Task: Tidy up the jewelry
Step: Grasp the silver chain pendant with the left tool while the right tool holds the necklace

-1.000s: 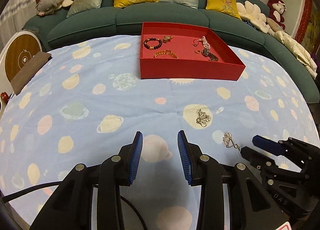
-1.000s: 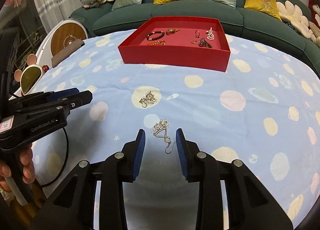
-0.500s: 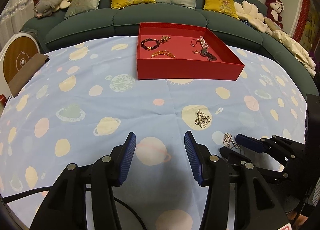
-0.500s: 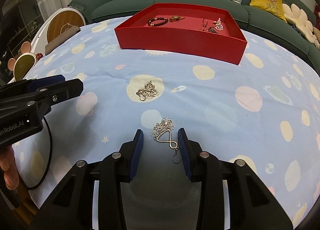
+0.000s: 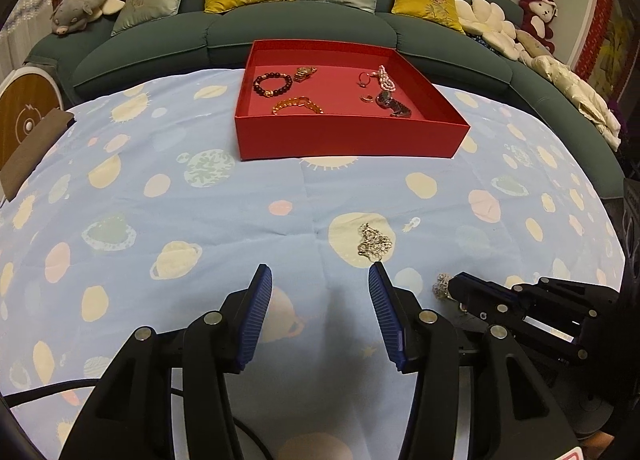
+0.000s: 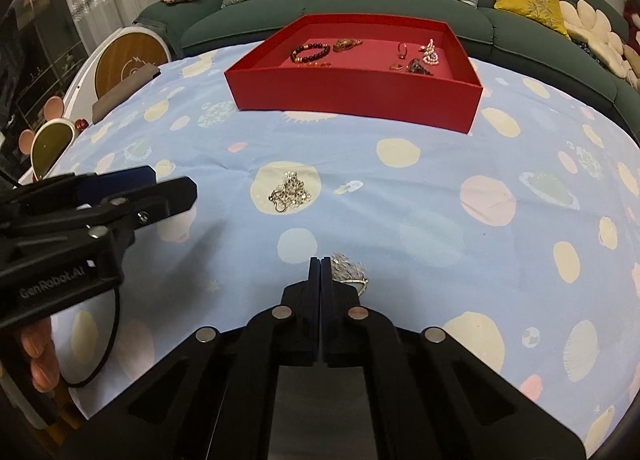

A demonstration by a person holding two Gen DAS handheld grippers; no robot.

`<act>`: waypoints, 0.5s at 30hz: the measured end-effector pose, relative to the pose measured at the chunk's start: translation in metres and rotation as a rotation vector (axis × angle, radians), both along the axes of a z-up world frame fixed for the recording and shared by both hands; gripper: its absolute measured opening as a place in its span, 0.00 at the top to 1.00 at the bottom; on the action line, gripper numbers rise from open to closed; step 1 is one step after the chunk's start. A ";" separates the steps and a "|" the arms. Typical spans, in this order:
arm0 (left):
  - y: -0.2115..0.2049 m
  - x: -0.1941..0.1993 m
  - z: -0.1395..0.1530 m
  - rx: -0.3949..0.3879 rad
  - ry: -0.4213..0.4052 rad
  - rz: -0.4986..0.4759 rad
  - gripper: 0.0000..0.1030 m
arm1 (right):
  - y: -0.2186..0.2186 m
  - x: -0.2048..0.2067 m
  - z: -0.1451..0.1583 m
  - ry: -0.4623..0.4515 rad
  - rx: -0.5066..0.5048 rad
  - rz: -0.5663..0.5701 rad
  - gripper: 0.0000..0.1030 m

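A red tray [image 5: 348, 138] [image 6: 360, 104] at the far side of the table holds bracelets, rings and a pearl piece. A silver chain cluster [image 5: 373, 241] [image 6: 290, 193] lies loose on the blue cloth. My right gripper [image 6: 321, 266] [image 5: 454, 288] is shut low at the cloth, and a silver flower earring [image 6: 349, 270] [image 5: 441, 285] sticks out just right of its fingertips; whether the jaws pinch it I cannot tell. My left gripper [image 5: 320, 292] [image 6: 176, 190] is open and empty above the cloth, left of the right one.
A green sofa [image 5: 304, 26] with cushions and plush toys curves behind the table. A round wooden-faced object [image 6: 128, 60] and a brown pad [image 6: 124, 94] sit at the left edge. A small mirror [image 6: 50, 142] stands near the left corner.
My right gripper closed from open around the silver earring at the cloth. My left gripper opened wider and shifted slightly forward.
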State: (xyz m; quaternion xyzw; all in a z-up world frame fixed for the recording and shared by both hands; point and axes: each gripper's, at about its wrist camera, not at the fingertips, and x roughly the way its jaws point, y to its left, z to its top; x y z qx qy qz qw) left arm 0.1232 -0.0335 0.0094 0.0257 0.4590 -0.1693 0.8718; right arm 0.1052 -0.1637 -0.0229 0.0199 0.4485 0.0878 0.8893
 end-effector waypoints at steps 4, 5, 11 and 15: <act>-0.009 0.006 -0.003 0.013 -0.002 0.003 0.53 | -0.013 -0.001 0.007 -0.013 0.018 -0.026 1.00; -0.009 0.008 -0.004 0.013 -0.002 0.008 0.53 | -0.015 -0.002 0.007 -0.012 0.021 -0.031 1.00; -0.007 0.012 -0.003 -0.009 0.004 0.027 0.53 | -0.022 -0.007 0.006 -0.008 0.029 -0.012 0.95; -0.009 0.013 -0.005 -0.004 0.008 0.025 0.53 | -0.019 -0.011 0.002 -0.004 0.022 -0.002 0.63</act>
